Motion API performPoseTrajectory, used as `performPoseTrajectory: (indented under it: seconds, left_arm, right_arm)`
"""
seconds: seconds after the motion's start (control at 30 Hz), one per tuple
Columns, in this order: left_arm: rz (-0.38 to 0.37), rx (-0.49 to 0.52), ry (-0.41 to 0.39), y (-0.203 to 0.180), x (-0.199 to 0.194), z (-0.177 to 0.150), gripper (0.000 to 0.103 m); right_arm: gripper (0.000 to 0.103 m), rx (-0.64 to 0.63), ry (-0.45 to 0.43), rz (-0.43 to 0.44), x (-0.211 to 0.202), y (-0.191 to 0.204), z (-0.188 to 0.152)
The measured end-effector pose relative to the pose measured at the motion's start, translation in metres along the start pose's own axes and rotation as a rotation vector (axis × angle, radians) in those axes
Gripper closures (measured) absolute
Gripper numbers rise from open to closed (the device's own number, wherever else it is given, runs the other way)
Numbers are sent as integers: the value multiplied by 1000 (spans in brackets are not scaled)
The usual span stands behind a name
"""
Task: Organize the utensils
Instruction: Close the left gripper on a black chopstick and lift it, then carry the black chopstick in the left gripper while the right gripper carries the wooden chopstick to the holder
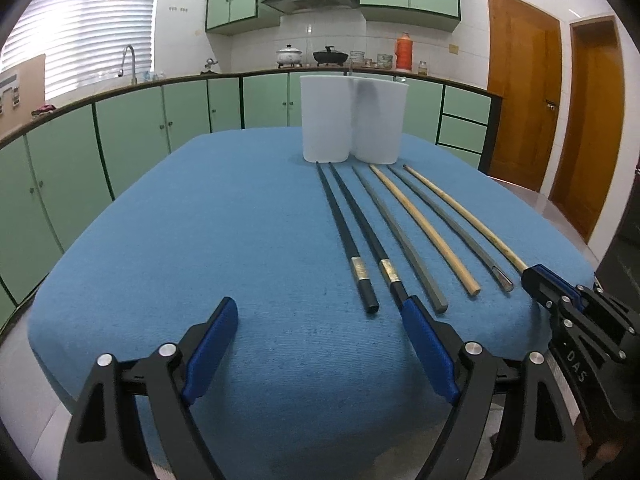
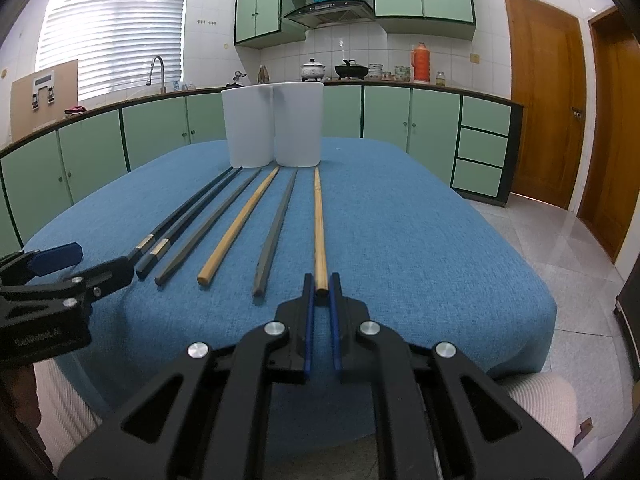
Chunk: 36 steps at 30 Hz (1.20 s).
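Left wrist view: the left gripper [image 1: 320, 320] occupies the lower centre of the frame, its blue-padded fingers [image 1: 210, 350] spread wide with only blue cloth between them. The tip of its right-hand finger overlaps the near end of one black chopstick [image 1: 362, 222]; contact cannot be judged. Six chopsticks lie side by side on the blue-covered bench [image 1: 180, 240], fanning from centre toward lower right: two black chopsticks with metal bands, a grey chopstick [image 1: 396, 232], a wooden chopstick [image 1: 424, 228], a second grey chopstick [image 1: 448, 220] and an outermost wooden chopstick [image 1: 464, 216]. Their far tips point at two white containers [image 1: 352, 120] standing touching each other at the upper centre.

Right wrist view: the right gripper [image 2: 322, 286], lower centre, has its fingers [image 2: 308, 320] pressed nearly together, pinching the near end of the outermost wooden chopstick [image 2: 319, 224], which lies along the cloth. The left gripper [image 2: 80, 264] enters at the left edge, beside the black chopsticks [image 2: 192, 208]. The white containers [image 2: 274, 126] stand at the upper centre of the bench [image 2: 420, 240].
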State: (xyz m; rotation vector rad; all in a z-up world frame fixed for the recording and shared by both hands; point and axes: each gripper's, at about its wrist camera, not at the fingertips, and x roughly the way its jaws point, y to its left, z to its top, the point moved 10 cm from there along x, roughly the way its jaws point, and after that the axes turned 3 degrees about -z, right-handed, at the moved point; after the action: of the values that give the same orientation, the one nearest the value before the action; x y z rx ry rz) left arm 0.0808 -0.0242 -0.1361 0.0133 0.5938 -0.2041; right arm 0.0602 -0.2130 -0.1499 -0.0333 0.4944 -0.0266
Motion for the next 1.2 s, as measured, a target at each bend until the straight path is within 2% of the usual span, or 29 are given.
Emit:
performPoseTrajectory:
  seconds: [0.03,0.07,0.2,0.5,0.63,0.7,0.97,1.2]
  left_arm:
    - [0,0,-3,0,0,0,21]
    - [0,1,-6,-1,1,1,25]
    - [-6,11,-12,-5,2,1,55]
    - [-41,24,-14,-14,4,2,79]
    - [-37,24,-18,-17,7,3,87]
    - [-37,24,-18,-19,8,3,95]
    - [-26,-9,-28,-10,0,10,97]
    - [13,21,-150,-1,-36,50,97]
  right_arm:
    - [97,1,1,0,0,0,0]
    - [97,2,1,0,0,0,0]
    - [97,16,6,-1,1,-1,2]
    - [96,33,11,1,3,-4,3]
    - [96,35,8,1,3,-4,4]
    - [96,34,6,1,4,-4,4]
    - [97,33,7,13,0,-5,13]
    - [97,-1,-61,25,-21,-9,52]
